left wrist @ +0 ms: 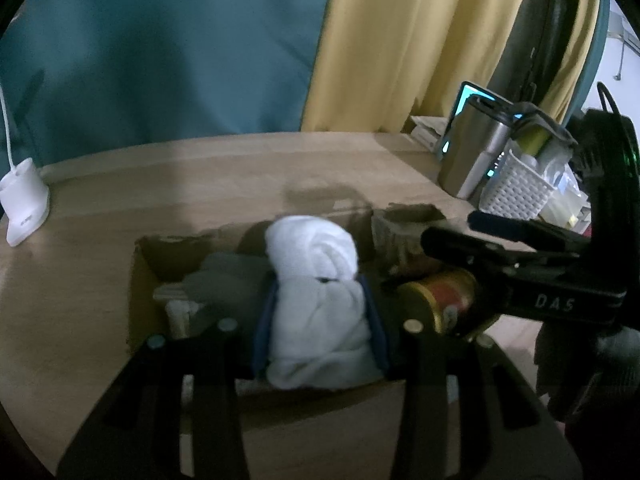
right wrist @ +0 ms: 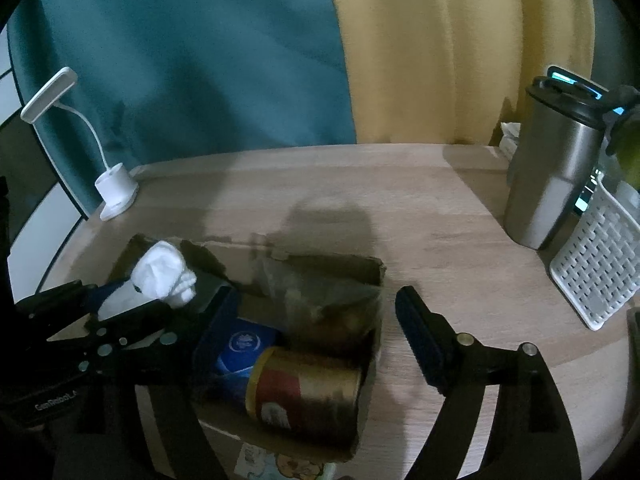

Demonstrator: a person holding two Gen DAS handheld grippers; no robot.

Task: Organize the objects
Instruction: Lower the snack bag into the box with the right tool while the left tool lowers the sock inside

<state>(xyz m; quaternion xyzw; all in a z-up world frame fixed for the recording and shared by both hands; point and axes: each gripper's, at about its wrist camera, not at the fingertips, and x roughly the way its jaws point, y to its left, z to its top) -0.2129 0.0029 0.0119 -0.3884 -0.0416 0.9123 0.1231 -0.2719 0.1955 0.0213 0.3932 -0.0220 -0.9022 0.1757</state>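
Note:
My left gripper (left wrist: 320, 320) is shut on a rolled white cloth (left wrist: 316, 280) and holds it over an open cardboard box (left wrist: 140, 280) on the wooden table. The box holds a gold and red can (right wrist: 304, 392), a blue item (right wrist: 240, 344) and a clear bag of brownish things (right wrist: 328, 300). The cloth (right wrist: 164, 276) and the left gripper (right wrist: 132, 312) also show at the left of the right wrist view. My right gripper (right wrist: 320, 340) is open wide over the box's right side, empty; its right finger (right wrist: 420, 332) hangs outside the box wall.
A steel tumbler (right wrist: 552, 176) and a white perforated basket (right wrist: 600, 264) stand at the table's right. A white desk lamp (right wrist: 114, 188) stands at the far left. Teal and yellow curtains hang behind the table (right wrist: 360, 184).

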